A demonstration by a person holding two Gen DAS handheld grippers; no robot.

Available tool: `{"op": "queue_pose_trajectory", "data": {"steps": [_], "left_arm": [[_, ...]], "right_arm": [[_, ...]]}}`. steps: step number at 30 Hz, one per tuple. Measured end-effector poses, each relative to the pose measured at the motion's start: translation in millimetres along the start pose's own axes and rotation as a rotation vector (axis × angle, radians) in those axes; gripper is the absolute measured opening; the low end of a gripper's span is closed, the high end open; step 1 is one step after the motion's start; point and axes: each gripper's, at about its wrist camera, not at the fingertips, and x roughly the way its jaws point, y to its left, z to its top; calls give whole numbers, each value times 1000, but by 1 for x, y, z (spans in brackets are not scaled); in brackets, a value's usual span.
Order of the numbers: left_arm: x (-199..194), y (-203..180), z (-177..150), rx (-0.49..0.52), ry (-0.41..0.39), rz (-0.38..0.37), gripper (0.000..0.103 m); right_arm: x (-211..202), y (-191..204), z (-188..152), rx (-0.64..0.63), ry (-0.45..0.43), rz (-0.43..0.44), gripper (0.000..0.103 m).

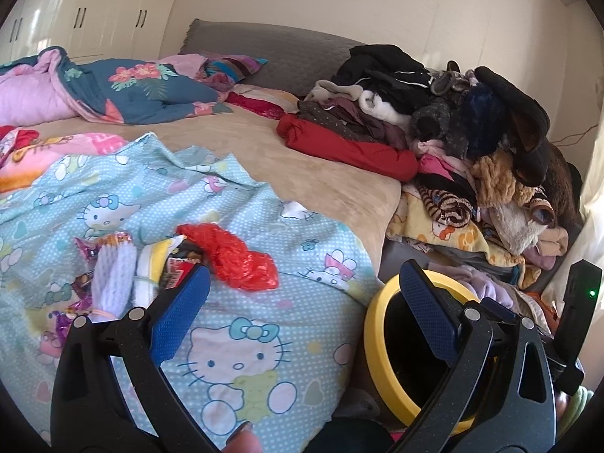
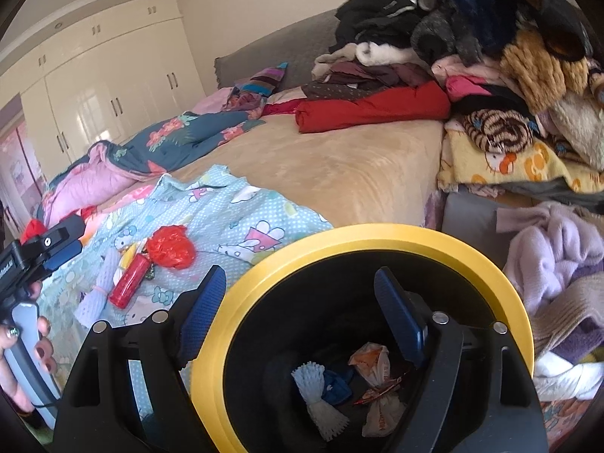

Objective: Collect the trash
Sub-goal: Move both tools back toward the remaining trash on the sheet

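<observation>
Two grippers hang with their jaws apart and nothing between them. The right gripper [image 2: 298, 298] is over the yellow-rimmed bin [image 2: 362, 234], which stands beside the bed [image 2: 339, 173] and holds a white foam net [image 2: 321, 396] and wrappers [image 2: 377, 389]. The left gripper [image 1: 302, 283] points over the blue cat-print sheet [image 1: 234, 358], where a crumpled red bag [image 1: 234, 256], another foam net [image 1: 113, 275] and snack packets [image 1: 177, 264] lie together.

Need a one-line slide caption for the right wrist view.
Open right gripper over the yellow-rimmed bin holding trash; red bag and wrappers remain on the bed.
</observation>
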Motion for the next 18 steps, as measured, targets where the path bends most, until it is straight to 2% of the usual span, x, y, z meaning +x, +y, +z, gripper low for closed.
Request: {"op": "queue_pose_trajectory", "data": {"steps": [3,11,18], "left_arm": [[-3,5,2,9,-7,9,92],[-11,27,10,-11,-24,35,92],[-17,49,16,-25,-29,72,92]], "right_arm": [[-1,13,1,-31,-10,14,84],[6,61,9,-151,-17,79,85],[28,92,14,-159,36,140,86]]}}
